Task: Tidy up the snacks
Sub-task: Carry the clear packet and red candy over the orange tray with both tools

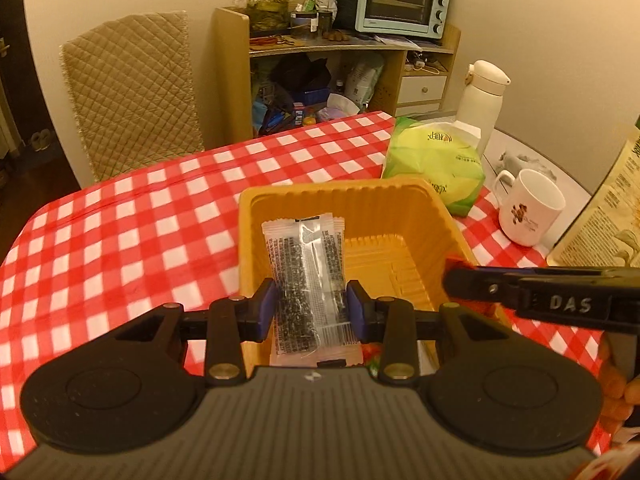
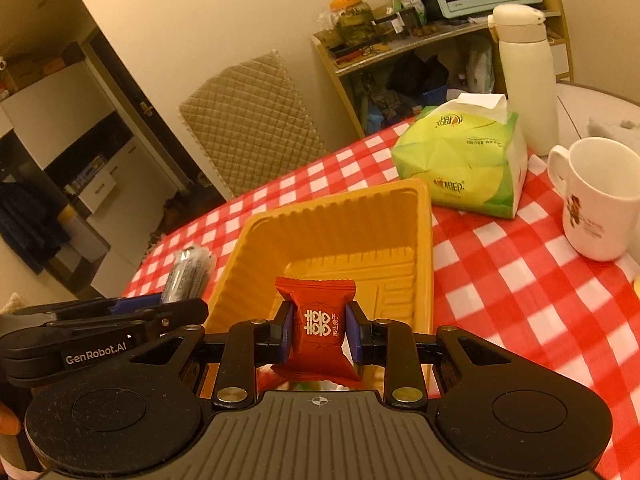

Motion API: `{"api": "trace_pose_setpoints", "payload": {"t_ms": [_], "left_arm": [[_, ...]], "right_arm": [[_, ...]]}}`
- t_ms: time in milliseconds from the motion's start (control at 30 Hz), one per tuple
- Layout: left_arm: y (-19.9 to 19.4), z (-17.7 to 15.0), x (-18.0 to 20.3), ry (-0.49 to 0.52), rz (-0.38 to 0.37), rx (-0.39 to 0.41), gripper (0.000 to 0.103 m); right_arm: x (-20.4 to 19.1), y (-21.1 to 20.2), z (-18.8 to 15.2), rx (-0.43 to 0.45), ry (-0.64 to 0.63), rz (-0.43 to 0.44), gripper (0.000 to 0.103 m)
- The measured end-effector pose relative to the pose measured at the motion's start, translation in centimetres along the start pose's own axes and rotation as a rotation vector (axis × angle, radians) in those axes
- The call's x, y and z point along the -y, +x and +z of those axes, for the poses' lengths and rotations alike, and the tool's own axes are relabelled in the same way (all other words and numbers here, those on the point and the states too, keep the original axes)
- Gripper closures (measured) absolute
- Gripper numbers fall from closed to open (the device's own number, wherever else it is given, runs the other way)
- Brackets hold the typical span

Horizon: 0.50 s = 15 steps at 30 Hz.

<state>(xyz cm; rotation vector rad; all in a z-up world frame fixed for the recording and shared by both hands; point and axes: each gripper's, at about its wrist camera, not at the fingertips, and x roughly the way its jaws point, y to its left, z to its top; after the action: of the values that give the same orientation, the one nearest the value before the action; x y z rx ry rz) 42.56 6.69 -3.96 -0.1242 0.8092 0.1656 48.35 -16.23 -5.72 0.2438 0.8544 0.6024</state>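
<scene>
Through the left wrist view, we see our left hand-held gripper (image 1: 311, 309) clamped on a clear packet of dark snack (image 1: 306, 276), held upright above the near end of the yellow tray (image 1: 448, 224) on the checked desk (image 1: 120, 232). A tissue pack (image 1: 436, 160) and mug (image 1: 530, 208) stand beyond the tray.

Through the right wrist view, our right hand-held gripper (image 2: 318, 334) grips a red candy (image 2: 318, 326) over the tray's (image 2: 424, 232) near edge, the left hand-held gripper (image 2: 160, 304) just beside it.

2 near wrist views, shared yellow tray (image 1: 404, 200)
</scene>
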Motion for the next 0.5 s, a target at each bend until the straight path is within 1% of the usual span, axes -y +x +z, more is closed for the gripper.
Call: {"api": "trace_pose_setpoints", "payload": {"t_ms": [100,233,500], "left_arm": [[1.6,1.0,0.1,0.008,-0.008,-0.013,0.068],[3.6,2.0,0.2,0.038,0.004,-0.024,0.068],[6.9,2.3,0.3,0.046,0.007,-0.071,0.068]], "right_arm": [[0.5,1.4,0.9,-0.005,-0.009,-0.017,0.075],[1.1,2.8,1.7,-0.003,-0.020,-0.036,0.075],[1.8,3.4,2.3,0.002,0.003,-0.044,0.075]]}}
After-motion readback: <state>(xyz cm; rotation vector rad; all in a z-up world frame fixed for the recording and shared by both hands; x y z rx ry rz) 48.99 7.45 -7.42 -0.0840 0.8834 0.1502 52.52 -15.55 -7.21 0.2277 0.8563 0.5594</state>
